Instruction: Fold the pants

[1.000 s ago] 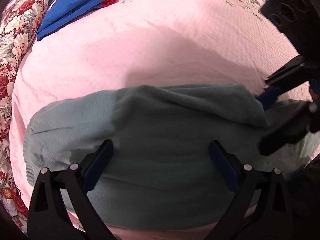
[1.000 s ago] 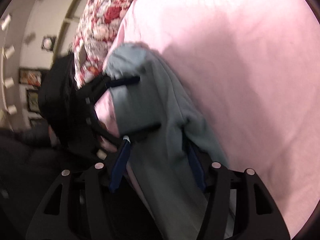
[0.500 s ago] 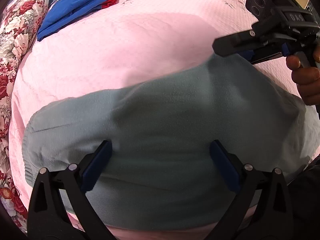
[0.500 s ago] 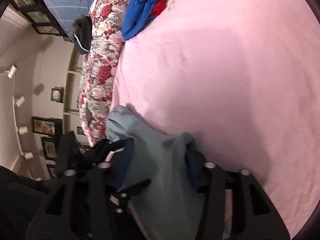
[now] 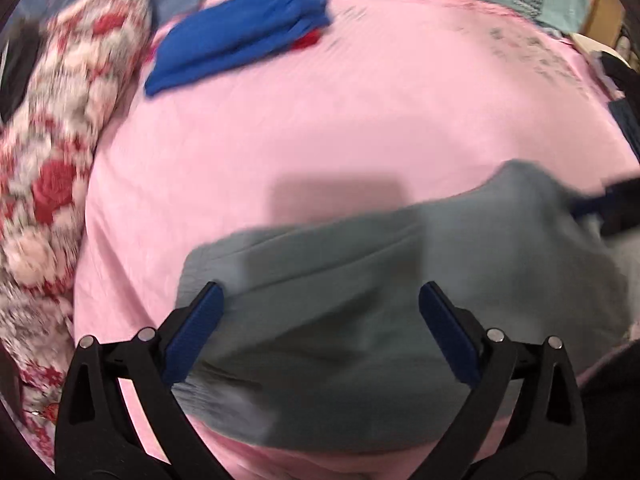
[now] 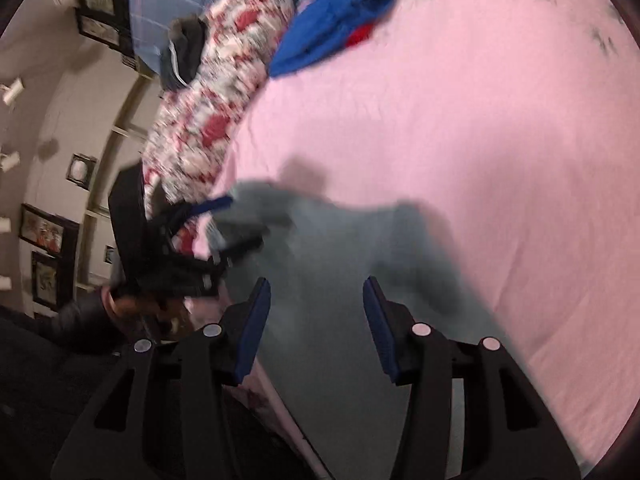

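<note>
The grey-green pants (image 5: 360,312) lie folded on the pink bed (image 5: 320,120) near its front edge. My left gripper (image 5: 320,332) is open just above the pants, its blue pads wide apart with cloth below them. It also shows in the right wrist view (image 6: 224,220), over the pants' left end. My right gripper (image 6: 316,320) is open above the pants (image 6: 340,280), holding nothing. Its tip shows at the right edge of the left wrist view (image 5: 608,200), at the pants' far right corner. Both views are blurred.
A folded blue garment (image 5: 240,48) with a bit of red lies at the far side of the bed. A floral red-and-white pillow (image 5: 52,168) runs along the left side. A wall with framed pictures (image 6: 48,232) is to the left.
The right gripper has let go of the pants' edge after carrying it over, and now stands open. The left gripper has lifted and tilted up. The pants look more compact.
</note>
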Action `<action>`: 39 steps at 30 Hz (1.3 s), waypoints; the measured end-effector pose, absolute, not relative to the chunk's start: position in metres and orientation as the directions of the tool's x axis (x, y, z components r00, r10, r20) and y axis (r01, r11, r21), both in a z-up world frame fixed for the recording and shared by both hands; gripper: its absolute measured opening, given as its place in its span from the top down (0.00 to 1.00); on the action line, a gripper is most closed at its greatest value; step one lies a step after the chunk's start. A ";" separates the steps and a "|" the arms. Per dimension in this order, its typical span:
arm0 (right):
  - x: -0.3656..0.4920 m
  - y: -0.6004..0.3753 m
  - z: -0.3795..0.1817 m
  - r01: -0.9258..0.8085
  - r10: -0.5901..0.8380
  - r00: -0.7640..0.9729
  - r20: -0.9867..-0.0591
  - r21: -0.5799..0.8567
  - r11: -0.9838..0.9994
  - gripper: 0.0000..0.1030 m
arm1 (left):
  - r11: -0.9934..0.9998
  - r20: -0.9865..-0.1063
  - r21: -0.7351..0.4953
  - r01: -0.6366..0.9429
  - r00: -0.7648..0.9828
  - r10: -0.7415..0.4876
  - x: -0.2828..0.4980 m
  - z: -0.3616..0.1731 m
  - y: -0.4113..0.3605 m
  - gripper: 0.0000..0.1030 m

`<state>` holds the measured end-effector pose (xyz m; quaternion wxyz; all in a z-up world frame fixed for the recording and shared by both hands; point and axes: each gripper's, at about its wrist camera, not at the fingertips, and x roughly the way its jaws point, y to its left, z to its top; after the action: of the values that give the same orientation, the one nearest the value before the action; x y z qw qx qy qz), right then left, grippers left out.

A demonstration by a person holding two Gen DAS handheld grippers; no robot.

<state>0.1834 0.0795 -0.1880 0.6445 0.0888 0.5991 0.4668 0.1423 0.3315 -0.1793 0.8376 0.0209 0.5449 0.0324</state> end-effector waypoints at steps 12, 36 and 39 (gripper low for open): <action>0.130 -0.153 -0.179 0.013 0.570 0.298 -0.765 0.601 0.799 0.54 | 0.995 -0.903 0.089 0.053 0.426 0.058 0.136 -0.192 0.336 0.02; 0.099 -0.366 -0.172 0.008 0.352 0.368 -0.861 0.381 0.925 0.52 | 0.938 -0.866 0.004 0.346 0.470 -0.170 0.122 -0.133 -0.047 0.03; 0.103 -0.371 -0.183 -0.025 0.347 0.344 -0.872 0.361 0.932 0.53 | 0.916 -0.879 0.004 0.401 0.438 -0.188 0.122 -0.140 -0.093 0.03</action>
<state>0.1028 -0.3715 -0.1832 0.8073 0.1434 0.5608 0.1153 0.1217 -0.0933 -0.1404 0.8412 0.1063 0.5006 -0.1748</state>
